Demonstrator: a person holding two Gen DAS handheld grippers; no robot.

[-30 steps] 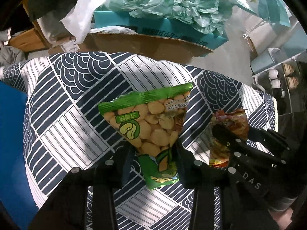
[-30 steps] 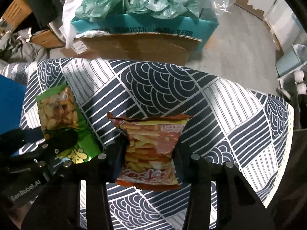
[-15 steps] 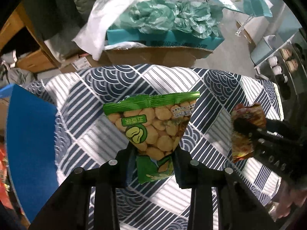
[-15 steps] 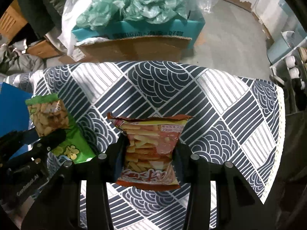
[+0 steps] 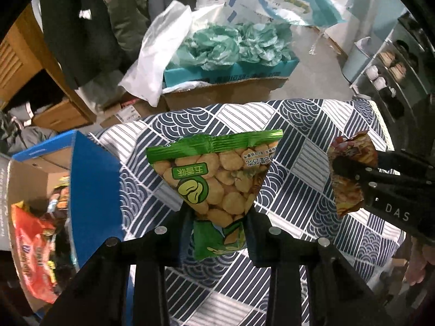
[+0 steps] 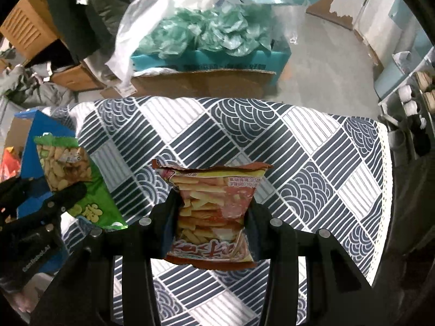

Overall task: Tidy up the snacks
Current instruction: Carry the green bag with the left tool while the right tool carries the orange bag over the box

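Note:
My left gripper (image 5: 218, 218) is shut on a green bean snack bag (image 5: 217, 179) and holds it above the patterned tablecloth (image 5: 299, 146). My right gripper (image 6: 214, 212) is shut on a red fries snack bag (image 6: 214, 212), also held above the cloth (image 6: 299, 163). Each view shows the other gripper: the right one with the red bag (image 5: 349, 179) at the right, the left one with the green bag (image 6: 68, 174) at the left. A blue-sided cardboard box (image 5: 89, 190) at the left holds several snack bags (image 5: 32, 244).
Beyond the table's far edge stands a cardboard box (image 5: 225, 95) with a teal box of crumpled green plastic (image 5: 233, 43) on it. Wooden crates (image 6: 27, 30) and clothes lie at the far left. A shelf with small items (image 5: 386, 73) is at the far right.
Both grippers rose with their bags. The left gripper swung left, bringing the open blue box and its snack bags into view.

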